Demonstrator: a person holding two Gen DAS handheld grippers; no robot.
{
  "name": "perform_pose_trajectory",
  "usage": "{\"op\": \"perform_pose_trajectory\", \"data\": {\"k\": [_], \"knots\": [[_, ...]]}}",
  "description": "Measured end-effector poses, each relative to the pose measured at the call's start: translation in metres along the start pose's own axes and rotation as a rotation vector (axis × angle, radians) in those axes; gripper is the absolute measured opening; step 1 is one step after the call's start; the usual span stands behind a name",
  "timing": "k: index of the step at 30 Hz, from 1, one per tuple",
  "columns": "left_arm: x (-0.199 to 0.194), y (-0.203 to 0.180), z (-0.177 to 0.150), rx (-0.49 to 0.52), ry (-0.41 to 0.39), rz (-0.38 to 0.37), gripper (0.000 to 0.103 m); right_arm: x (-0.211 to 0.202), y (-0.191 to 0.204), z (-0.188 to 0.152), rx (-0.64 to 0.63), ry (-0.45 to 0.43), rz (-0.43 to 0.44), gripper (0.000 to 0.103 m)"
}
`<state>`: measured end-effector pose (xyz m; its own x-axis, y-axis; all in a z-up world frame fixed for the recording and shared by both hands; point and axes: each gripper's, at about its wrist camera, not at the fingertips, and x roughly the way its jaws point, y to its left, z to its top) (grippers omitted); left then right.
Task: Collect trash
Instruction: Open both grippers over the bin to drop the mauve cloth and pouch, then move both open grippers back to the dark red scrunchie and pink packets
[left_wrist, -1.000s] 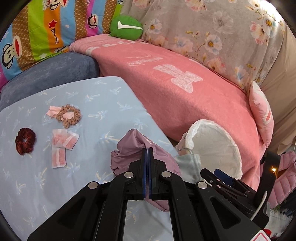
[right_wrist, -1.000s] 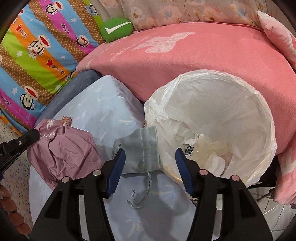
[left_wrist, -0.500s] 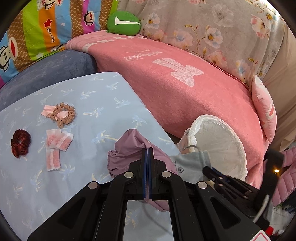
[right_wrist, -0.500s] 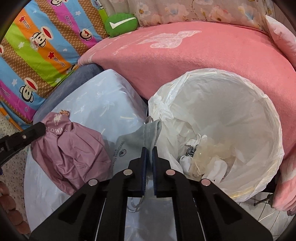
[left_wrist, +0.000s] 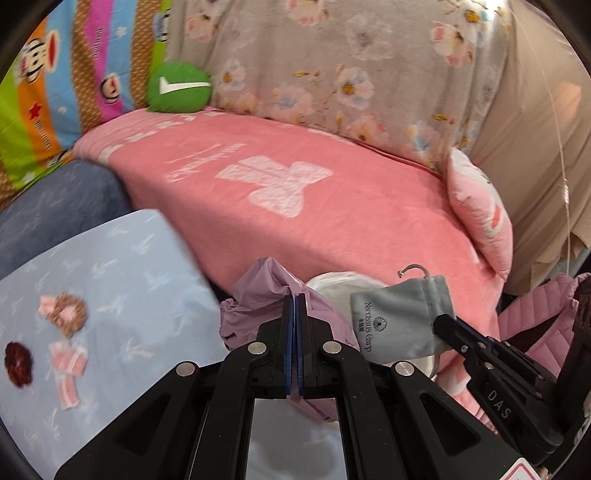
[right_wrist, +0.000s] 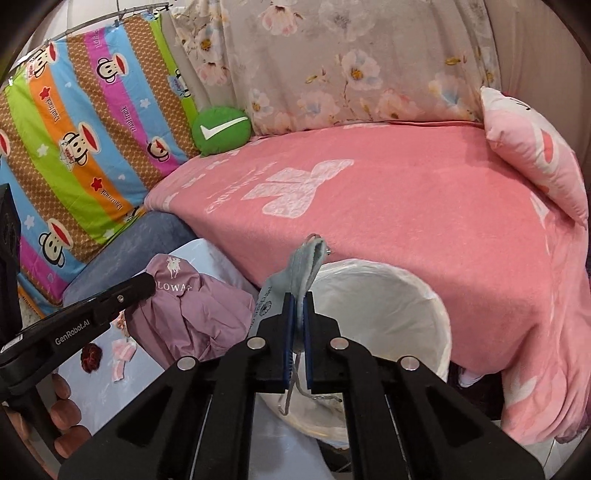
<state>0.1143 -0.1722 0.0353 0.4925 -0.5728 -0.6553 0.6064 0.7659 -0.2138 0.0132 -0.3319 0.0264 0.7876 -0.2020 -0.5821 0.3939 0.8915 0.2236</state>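
Fingers (left_wrist: 290, 314) of left gripper (left_wrist: 295, 317) clamp mauve bag (left_wrist: 255, 291); right gripper (right_wrist: 298, 314) clamps grey pouch (right_wrist: 306, 266).
Both lifted, bin (right_wrist: 399, 295) at 5 o'clock, neither dropped. Wrappers (left_wrist: 66, 365) and scrunchies (left_wrist: 18, 363) remain on table (left_wrist: 147, 266), 9 o'clock.

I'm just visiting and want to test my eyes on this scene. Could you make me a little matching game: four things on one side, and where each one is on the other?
Things:
1. purple bag
2. grey drawstring pouch
3. dark red scrunchie
4. green round cushion

Places:
A. lying on the light blue tablecloth
B. pinched in the right claw
C. on the pink blanket, at the back
D. pinched in the left claw

Pairs: 1-D, 2-B, 3-A, 4-C
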Motion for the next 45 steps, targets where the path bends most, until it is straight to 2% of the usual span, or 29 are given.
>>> {"op": "perform_pose_trajectory", "data": {"k": [2,5,7,8,16,25,26,30,35,39,45], "knots": [[0.011,-0.014,0.005,0.006,0.009,-0.028,0.001,0.001,-0.010,0.001,0.020,0.005,-0.015,0.005],[0.029,-0.028,0.008,0.008,0.034,-0.061,0.022,0.004,-0.018,0.001,0.029,0.011,-0.027,0.007],[0.036,-0.034,0.007,0.010,0.039,-0.053,0.062,0.004,-0.020,0.002,0.027,0.022,-0.038,0.007],[0.036,-0.036,0.005,0.011,0.029,-0.030,0.065,0.003,-0.021,0.001,0.032,0.023,-0.038,0.008],[0.027,-0.014,-0.013,-0.014,0.033,0.057,0.066,0.001,-0.012,-0.006,0.022,0.047,0.002,0.009],[-0.005,0.046,-0.041,-0.095,0.020,0.170,0.066,0.012,0.033,-0.020,-0.050,0.108,0.065,0.011],[-0.009,0.054,-0.043,-0.106,0.020,0.185,0.066,0.012,0.041,-0.021,-0.062,0.113,0.069,0.014],[-0.028,0.092,-0.055,-0.156,0.016,0.247,0.066,0.014,0.073,-0.028,-0.116,0.115,0.102,0.043],[-0.050,0.145,-0.069,-0.234,0.011,0.338,0.070,0.018,0.114,-0.035,-0.176,0.119,0.145,0.063],[-0.068,0.187,-0.081,-0.294,0.001,0.433,0.081,0.023,0.146,-0.042,-0.224,0.131,0.180,0.072],[-0.093,0.257,-0.103,-0.401,0.011,0.530,0.082,0.038,0.193,-0.058,-0.279,0.179,0.237,0.076]]}}
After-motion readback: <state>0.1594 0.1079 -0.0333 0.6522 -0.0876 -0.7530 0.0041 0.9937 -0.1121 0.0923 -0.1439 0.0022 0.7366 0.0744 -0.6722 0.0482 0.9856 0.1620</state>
